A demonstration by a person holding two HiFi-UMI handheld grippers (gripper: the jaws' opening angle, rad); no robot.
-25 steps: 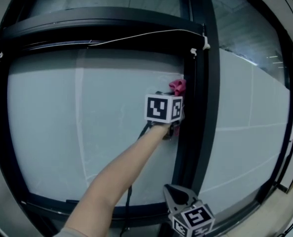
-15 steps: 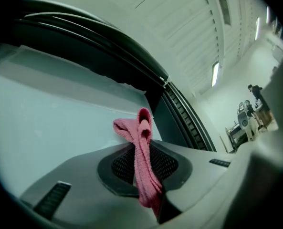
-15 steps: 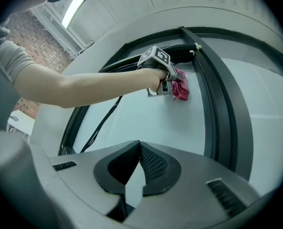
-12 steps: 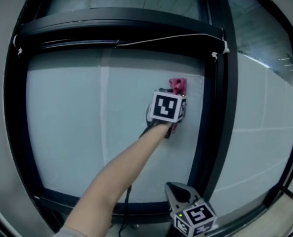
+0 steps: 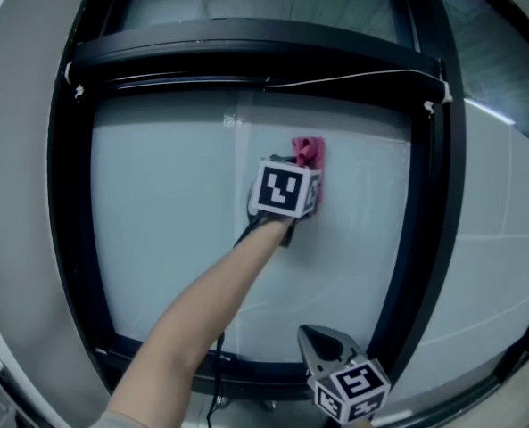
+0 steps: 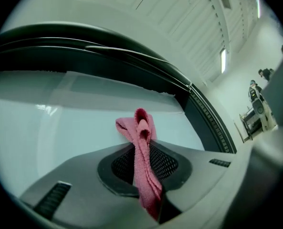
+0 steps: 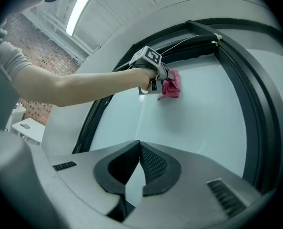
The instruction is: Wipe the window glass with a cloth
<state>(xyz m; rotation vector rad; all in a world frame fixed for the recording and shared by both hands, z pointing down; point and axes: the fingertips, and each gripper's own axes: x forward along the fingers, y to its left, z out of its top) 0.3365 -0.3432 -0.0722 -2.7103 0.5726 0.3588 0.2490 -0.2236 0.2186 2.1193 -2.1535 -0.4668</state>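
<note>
A pink cloth is pressed against the pale window glass, just right of the pane's middle. My left gripper is shut on it, held up by a bare forearm. In the left gripper view the cloth runs between the jaws and bunches against the glass. My right gripper hangs low by the bottom of the frame, away from the glass. Its jaws meet at the tips with nothing between them. From there I see the left gripper and the cloth.
A thick black frame surrounds the pane, with a heavy black bar across the top. A thin white cord runs along under that bar. Another glass panel lies right of the frame post.
The left gripper has carried the cloth leftward over the glass, from beside the right frame post to near mid-pane. The right gripper has stayed low.
</note>
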